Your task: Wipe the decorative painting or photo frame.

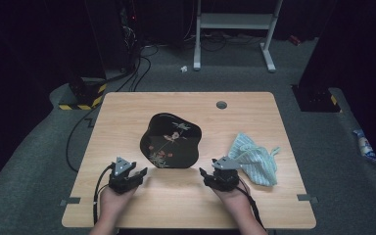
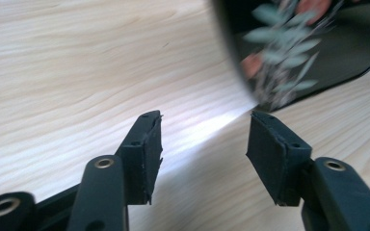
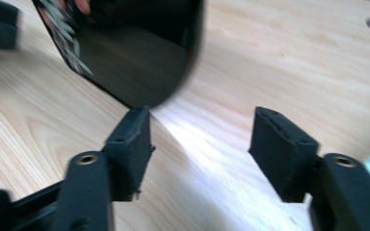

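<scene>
At the near edge of the wooden surface (image 1: 186,200) two forearms come in from below, each hand wrapped around a hand-held gripper. The left hand-held gripper (image 1: 138,173) rests low over the wood with its jaws spread and nothing between them; in the left gripper view (image 2: 204,144) bare pale wood shows in the gap. The right hand-held gripper (image 1: 206,174) sits a little way to its right, jaws likewise spread and holding nothing, and in the right gripper view (image 3: 200,144) the gap again frames bare wood. A black cable trails back from each toward the person.

Just beyond and between the two lies the black lacquer tray (image 1: 170,141), a lobed, glossy piece painted with leaves and reddish blossoms, flat on the surface near its middle. Its near rim is close ahead of both sets of jaws but not touching either; it shows at upper right in the left gripper view (image 2: 318,53) and upper left in the right gripper view (image 3: 135,53).

To the right, beside the right hand-held gripper, a crumpled pale blue-green cloth (image 1: 254,159) lies apart from the tray
</scene>
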The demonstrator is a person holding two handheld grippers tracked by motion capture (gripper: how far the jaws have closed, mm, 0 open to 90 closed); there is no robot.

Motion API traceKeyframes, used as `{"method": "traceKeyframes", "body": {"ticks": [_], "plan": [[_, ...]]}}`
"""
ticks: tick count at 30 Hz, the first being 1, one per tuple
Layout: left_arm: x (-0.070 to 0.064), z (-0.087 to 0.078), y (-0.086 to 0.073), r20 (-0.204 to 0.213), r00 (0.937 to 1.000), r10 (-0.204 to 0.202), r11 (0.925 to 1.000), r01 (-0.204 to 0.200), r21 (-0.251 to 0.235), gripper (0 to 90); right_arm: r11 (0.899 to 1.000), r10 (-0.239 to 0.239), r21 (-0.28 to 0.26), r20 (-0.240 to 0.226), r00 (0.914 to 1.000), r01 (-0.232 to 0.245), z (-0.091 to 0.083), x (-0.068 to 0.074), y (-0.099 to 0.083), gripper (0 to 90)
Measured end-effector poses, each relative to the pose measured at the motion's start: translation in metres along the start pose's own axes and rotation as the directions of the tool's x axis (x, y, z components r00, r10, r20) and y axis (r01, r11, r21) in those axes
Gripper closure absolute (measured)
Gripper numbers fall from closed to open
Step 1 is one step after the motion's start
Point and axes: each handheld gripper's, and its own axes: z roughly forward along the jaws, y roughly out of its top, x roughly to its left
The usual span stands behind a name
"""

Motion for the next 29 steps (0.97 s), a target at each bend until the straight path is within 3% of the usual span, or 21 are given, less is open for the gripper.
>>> {"method": "traceKeyframes", "body": {"ticks": [4, 7, 10, 12, 14, 18, 29], "plan": [[0.015, -0.004, -0.012, -0.028, 0.9992, 0.03, 0.9958, -0.027, 0.087, 39.2, 0.998, 0.011, 0.055, 0.008, 0.9999, -0.011, -0.008, -0.013, -0.02, 31.6], [0.029, -0.015, -0.02, -0.016, 0.9998, 0.015, 0.9952, -0.013, 0.097, 36.2, 0.993, 0.016, 0.117, 0.014, 0.9998, -0.018, -0.014, -0.024, -0.035, 29.1], [0.038, -0.025, -0.029, 0.009, 0.9994, 0.032, 0.9943, -0.033, 0.102, 30.2, 0.985, 0.033, 0.168, 0.033, 0.9989, -0.038, -0.021, -0.034, -0.049, 27.5], [0.042, -0.031, -0.033, 0.015, 0.9991, 0.04, 0.9931, -0.042, 0.109, 23.7, 0.984, 0.039, 0.171, 0.042, 0.9984, -0.045, -0.026, -0.039, -0.052, 26.5], [0.046, -0.034, -0.036, 0.051, 0.997, 0.058, 0.9912, -0.064, 0.116, 19.5, 0.985, 0.028, 0.171, 0.027, 0.9992, -0.033, -0.028, -0.041, -0.054, 25.9], [0.044, -0.032, -0.035, 0.032, 0.9984, 0.047, 0.9912, -0.051, 0.122, 15.9, 0.984, 0.026, 0.175, 0.033, 0.9991, -0.032, -0.028, -0.039, -0.054, 24.7], [0.045, -0.031, -0.034, 0.033, 0.9985, 0.045, 0.9921, -0.048, 0.116, 18.3, 0.984, 0.031, 0.175, 0.042, 0.9986, -0.038, -0.028, -0.038, -0.054, 24.5]]}}
